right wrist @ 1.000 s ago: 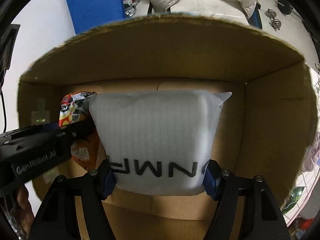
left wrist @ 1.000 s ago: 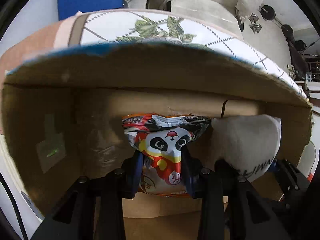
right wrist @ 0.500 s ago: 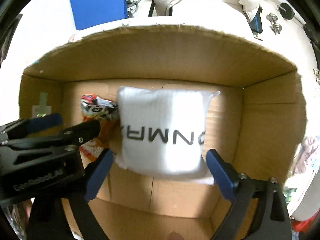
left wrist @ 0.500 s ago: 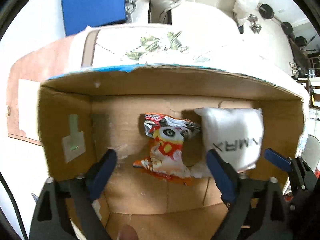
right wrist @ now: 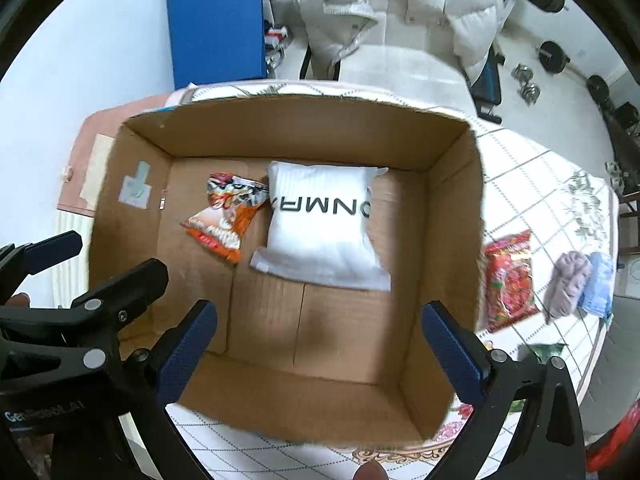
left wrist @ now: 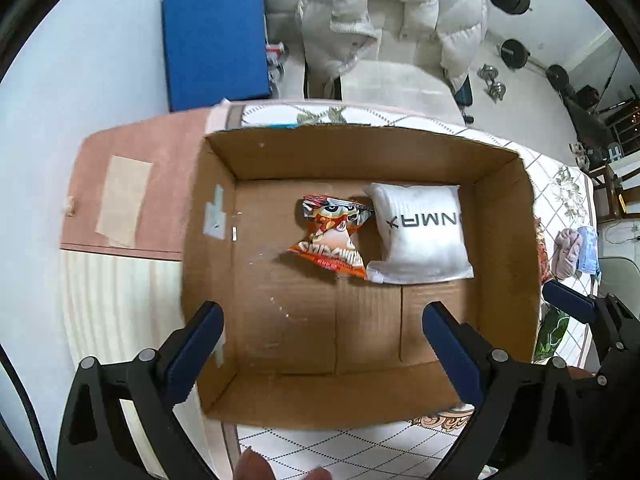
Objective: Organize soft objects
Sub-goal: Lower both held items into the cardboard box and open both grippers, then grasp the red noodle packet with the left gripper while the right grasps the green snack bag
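An open cardboard box [left wrist: 280,344] [right wrist: 452,208] stands on a patterned tablecloth. Inside it lie an orange panda snack bag [left wrist: 334,236] [right wrist: 224,216] and, touching its right side, a white packet with black letters [left wrist: 422,232] [right wrist: 320,224]. My left gripper [left wrist: 322,336] is open and empty, above the box's near edge. My right gripper [right wrist: 318,334] is open and empty, also above the near part of the box. The left gripper's fingers [right wrist: 52,248] show at the left of the right wrist view.
On the tablecloth right of the box lie a red snack bag [right wrist: 510,280], a greyish soft bundle [right wrist: 566,284], a light blue one [right wrist: 598,284] and a green packet [right wrist: 542,350]. A chair with a white puffer jacket [left wrist: 392,20] and a blue board [left wrist: 216,36] stand behind.
Both grippers opened, let go of the panda bag and the white packet in the box, and drew back up and away. The two items now lie on the box floor.
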Tool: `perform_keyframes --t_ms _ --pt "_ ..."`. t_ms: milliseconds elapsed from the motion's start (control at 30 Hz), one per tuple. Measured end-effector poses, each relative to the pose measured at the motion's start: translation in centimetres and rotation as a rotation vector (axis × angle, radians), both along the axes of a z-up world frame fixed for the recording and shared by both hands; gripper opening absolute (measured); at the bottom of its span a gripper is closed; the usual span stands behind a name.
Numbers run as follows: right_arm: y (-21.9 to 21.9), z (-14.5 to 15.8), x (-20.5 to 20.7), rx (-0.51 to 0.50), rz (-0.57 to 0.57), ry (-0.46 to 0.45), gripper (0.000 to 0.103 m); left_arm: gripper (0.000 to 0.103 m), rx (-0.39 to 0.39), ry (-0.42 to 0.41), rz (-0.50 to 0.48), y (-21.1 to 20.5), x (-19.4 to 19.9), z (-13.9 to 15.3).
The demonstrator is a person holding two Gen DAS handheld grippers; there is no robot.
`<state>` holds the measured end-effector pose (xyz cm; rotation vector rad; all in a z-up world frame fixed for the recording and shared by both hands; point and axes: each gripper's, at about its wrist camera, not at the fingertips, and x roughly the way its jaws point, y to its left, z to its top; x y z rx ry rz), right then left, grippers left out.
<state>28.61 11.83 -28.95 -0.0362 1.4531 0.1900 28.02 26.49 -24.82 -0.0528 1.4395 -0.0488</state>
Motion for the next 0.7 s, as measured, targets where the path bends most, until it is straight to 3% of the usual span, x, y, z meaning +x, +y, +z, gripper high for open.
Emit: perform_keyframes --t_ms 367,700 --pt "-1.6 6.3 -7.0 0.024 -0.021 -0.119 0.103 0.102 0.025 -0.142 0.052 0.9 -6.8 5.4" --pt "-3.0 9.5 -11.1 0.125 -0.010 -0.138 0.103 0.102 0.001 -0.170 0.068 -0.7 -10.1 8.3"
